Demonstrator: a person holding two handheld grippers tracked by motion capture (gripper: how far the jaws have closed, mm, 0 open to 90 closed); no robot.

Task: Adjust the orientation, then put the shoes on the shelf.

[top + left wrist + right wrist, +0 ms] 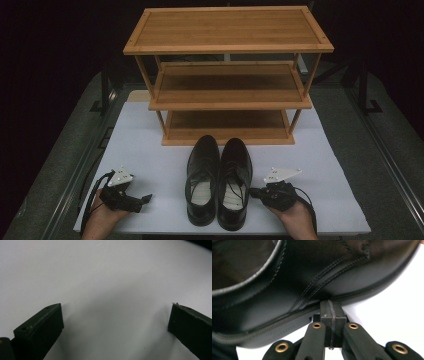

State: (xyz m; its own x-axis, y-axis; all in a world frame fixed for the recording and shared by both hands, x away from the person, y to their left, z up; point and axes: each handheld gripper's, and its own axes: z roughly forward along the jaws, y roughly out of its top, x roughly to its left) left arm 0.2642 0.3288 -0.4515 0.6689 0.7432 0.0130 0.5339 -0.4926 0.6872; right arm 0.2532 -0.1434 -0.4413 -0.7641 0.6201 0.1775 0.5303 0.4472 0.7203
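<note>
On white tabletop (150, 150), dark room: wooden rack (227, 75) w/ black shoes (218, 180).

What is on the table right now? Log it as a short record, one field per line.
surface: white table
rack: three-tier wooden shoe rack at the far side, shelves bare
shoes: pair of black leather shoes side by side in front of the rack, toes toward it
left gripper: open, nothing between the jaws, over bare table left of the shoes
right gripper: shut, its tip against the sole edge of the right shoe
hands: one on each gripper, at the near edge
</note>
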